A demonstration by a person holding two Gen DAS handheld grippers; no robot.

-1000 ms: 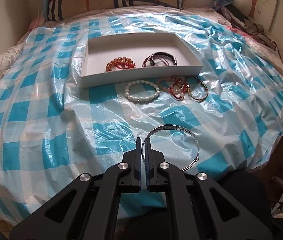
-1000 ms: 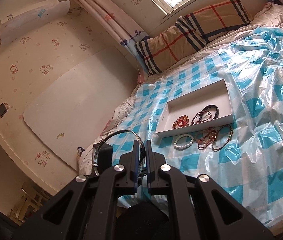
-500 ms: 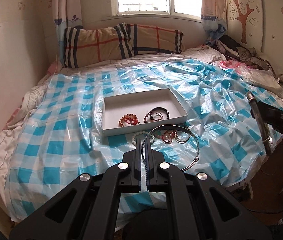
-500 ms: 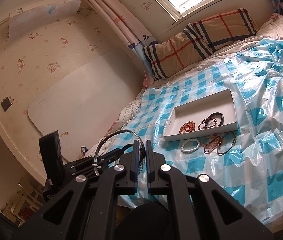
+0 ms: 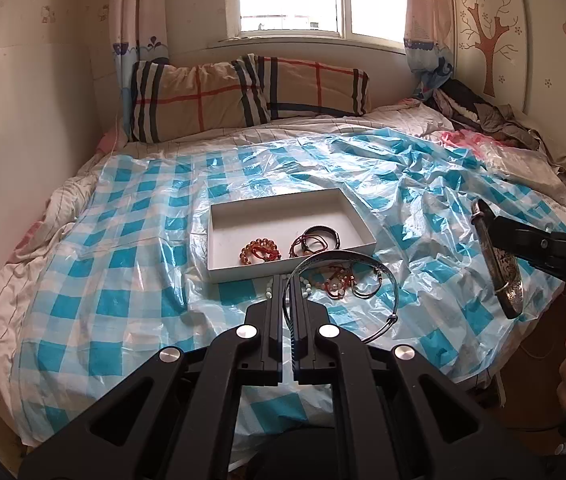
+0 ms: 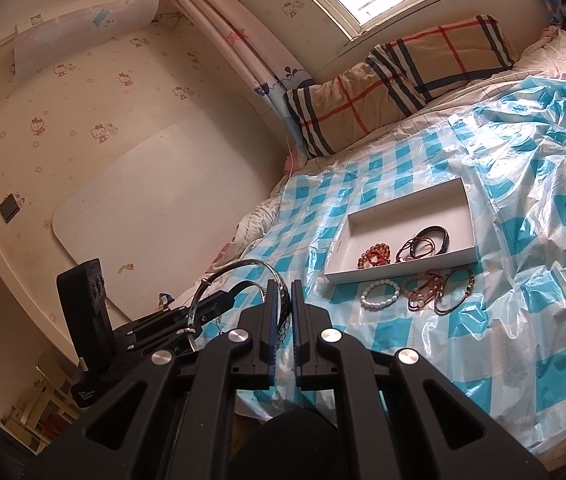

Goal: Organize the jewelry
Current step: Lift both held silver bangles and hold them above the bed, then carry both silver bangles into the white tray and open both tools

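Observation:
My left gripper (image 5: 286, 284) is shut on a thin silver bangle (image 5: 387, 276), held above the bed's near edge. My right gripper (image 6: 286, 288) is shut on a wide patterned silver bangle (image 6: 283, 320); this bangle also shows at the right of the left wrist view (image 5: 497, 260). A white tray (image 5: 219, 240) on the blue-checked plastic sheet holds an amber bead bracelet (image 5: 259, 252) and dark cord bracelets (image 5: 315, 240). In front of the tray lie a white bead bracelet (image 6: 381, 294), a red-and-pink bracelet (image 6: 423, 290) and a dark-and-gold bangle (image 6: 455, 290).
A plaid pillow (image 5: 243, 96) lies at the head of the bed under the window. Clothes (image 5: 483, 112) are piled at the far right. A white board (image 6: 155, 200) leans against the left wall. The left gripper's body (image 6: 91, 320) shows in the right wrist view.
The left gripper has pulled back and tilted up from the bed, still holding the thin bangle; the window and the right gripper have come into its view. The right gripper shifted slightly.

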